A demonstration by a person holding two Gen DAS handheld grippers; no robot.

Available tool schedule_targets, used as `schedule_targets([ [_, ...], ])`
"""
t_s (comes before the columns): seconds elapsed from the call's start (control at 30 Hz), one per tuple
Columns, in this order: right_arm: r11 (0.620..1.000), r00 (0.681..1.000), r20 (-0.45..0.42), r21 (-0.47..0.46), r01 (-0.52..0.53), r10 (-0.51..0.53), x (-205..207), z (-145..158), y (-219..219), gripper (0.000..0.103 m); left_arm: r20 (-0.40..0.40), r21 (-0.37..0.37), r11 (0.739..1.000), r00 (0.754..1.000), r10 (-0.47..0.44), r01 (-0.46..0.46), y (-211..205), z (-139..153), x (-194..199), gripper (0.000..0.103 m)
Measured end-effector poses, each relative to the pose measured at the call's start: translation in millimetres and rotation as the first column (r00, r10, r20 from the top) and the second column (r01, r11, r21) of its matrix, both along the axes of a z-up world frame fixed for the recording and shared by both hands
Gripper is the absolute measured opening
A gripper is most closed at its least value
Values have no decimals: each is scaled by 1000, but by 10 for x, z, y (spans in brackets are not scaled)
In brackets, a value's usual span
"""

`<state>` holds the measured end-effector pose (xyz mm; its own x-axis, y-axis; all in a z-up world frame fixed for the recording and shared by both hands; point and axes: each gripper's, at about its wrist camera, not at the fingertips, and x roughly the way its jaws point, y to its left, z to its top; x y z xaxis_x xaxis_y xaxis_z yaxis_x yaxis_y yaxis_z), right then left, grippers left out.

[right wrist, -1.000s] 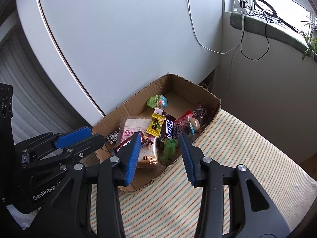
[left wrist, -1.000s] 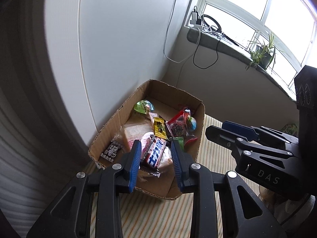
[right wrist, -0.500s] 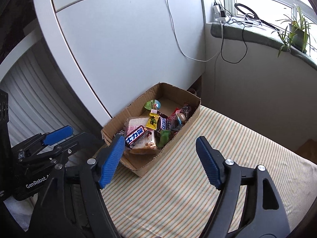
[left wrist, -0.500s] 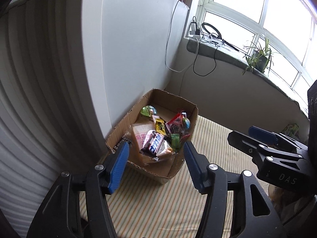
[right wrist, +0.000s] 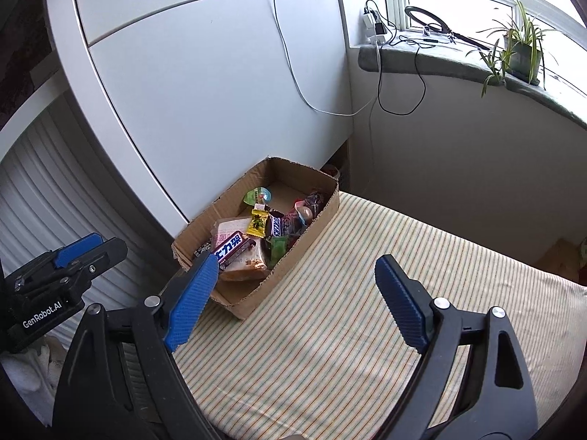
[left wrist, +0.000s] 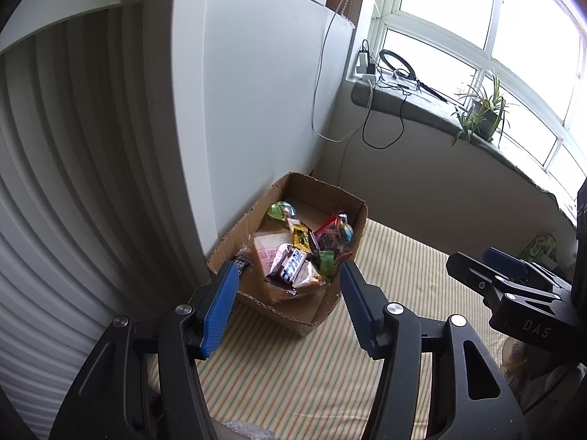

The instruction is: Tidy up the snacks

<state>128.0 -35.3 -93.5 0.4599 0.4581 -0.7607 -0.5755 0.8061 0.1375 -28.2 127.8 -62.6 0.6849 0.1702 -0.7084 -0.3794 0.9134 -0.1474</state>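
Nearby, cardboard box (right wrist: 293, 234) of snacks (right wrist: 256, 234) abuts white cabinet (right wrist: 220, 91); both grippers' jaws wide, empty.

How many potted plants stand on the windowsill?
1. The potted plant stands at the right end of the windowsill, far from the ring light. Others may be hidden beyond the edge of the picture.

A home bedroom: striped mattress (right wrist: 367, 330), white wardrobe (right wrist: 220, 91), potted plant (right wrist: 521, 51) on the windowsill (right wrist: 458, 62).
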Motion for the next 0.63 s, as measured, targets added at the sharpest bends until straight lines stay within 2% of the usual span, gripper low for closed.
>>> schedule_targets([
  [0.63,1000,1000,-5,-8,8,-8,54,-5,-90,90,4,4,1000,1000,-14,14,-74,31,17,57],
])
